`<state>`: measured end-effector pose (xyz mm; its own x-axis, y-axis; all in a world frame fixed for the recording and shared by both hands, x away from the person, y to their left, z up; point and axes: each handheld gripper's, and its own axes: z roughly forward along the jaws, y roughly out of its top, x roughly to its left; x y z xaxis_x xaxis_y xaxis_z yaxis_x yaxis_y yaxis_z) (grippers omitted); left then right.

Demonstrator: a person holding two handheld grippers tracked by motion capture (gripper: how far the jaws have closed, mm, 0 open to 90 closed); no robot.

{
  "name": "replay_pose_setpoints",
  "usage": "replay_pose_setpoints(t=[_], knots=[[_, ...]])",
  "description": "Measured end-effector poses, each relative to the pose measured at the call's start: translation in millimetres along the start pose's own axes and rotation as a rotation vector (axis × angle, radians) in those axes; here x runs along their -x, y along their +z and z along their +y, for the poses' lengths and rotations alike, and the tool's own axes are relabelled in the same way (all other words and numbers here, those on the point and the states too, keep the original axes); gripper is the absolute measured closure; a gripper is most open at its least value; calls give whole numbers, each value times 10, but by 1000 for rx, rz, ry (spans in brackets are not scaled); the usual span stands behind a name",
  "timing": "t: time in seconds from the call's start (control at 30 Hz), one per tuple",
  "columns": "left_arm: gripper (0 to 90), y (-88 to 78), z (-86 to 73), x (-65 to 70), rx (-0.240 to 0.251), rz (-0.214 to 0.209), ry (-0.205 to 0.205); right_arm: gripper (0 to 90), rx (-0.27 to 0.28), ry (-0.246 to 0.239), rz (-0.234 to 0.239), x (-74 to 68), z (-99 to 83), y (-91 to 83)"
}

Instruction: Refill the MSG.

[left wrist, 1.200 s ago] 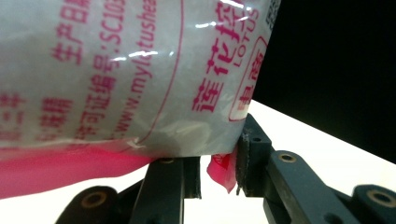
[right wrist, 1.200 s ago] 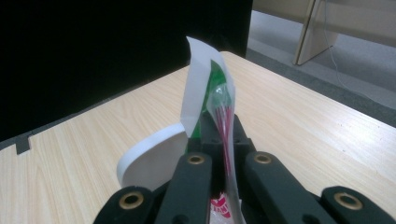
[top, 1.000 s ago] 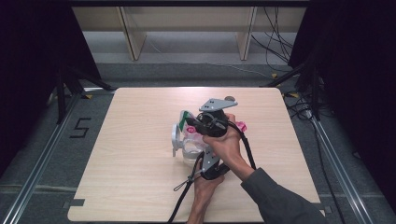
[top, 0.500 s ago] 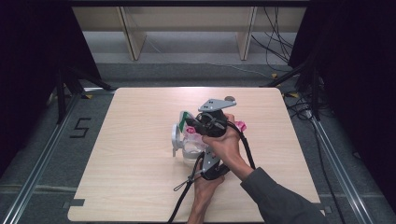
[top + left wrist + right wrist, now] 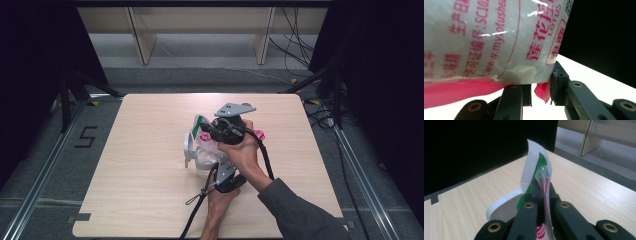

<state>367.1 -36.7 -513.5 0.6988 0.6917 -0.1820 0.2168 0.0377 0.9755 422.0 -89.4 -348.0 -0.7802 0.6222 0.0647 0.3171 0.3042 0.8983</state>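
Observation:
A clear plastic bag [image 5: 205, 150] with pink print and a pink bottom edge is held up over the middle of the wooden table [image 5: 145, 200]. My right gripper [image 5: 202, 127], grey plate on top, is shut on the bag's white and green top strip [image 5: 536, 170], which stands up between its jaws [image 5: 541, 192]. My left gripper [image 5: 214, 165] reaches up from below the right hand. In the left gripper view the bag [image 5: 486, 37] rests over its jaws, and a pink corner [image 5: 543, 92] hangs between them [image 5: 540, 87].
A white round-edged piece [image 5: 188, 146] sits against the bag's left side; its curved rim [image 5: 501, 205] lies on the table below the right jaws. Black cables trail toward the table's near edge. Dark curtains stand on both sides, shelving legs at the back.

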Motion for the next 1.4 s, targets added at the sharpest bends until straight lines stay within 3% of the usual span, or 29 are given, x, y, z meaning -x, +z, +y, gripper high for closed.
replay_pose_setpoints(t=[0.27,0.57,0.77,0.8,1.3,1.33,1.4], knots=[[742,-4,-2,-11,2,1,-5,900,-3,19,0,-23,5,-21],[743,-4,5,4,13,-13,-12,900,-26,-36,-4,-65,-15,69],[743,2,9,12,21,-8,-16,900,-21,-20,-16,-71,-8,80],[743,-2,16,6,16,-19,-15,900,-42,-28,-10,-62,0,66],[743,-9,64,-1,32,-18,-11,900,-41,-34,-11,-94,57,83],[743,-25,70,-26,-2,-16,31,900,-42,-32,-11,-98,57,87],[744,-24,75,-24,-1,-18,32,900,-44,-33,-11,-104,61,87]])
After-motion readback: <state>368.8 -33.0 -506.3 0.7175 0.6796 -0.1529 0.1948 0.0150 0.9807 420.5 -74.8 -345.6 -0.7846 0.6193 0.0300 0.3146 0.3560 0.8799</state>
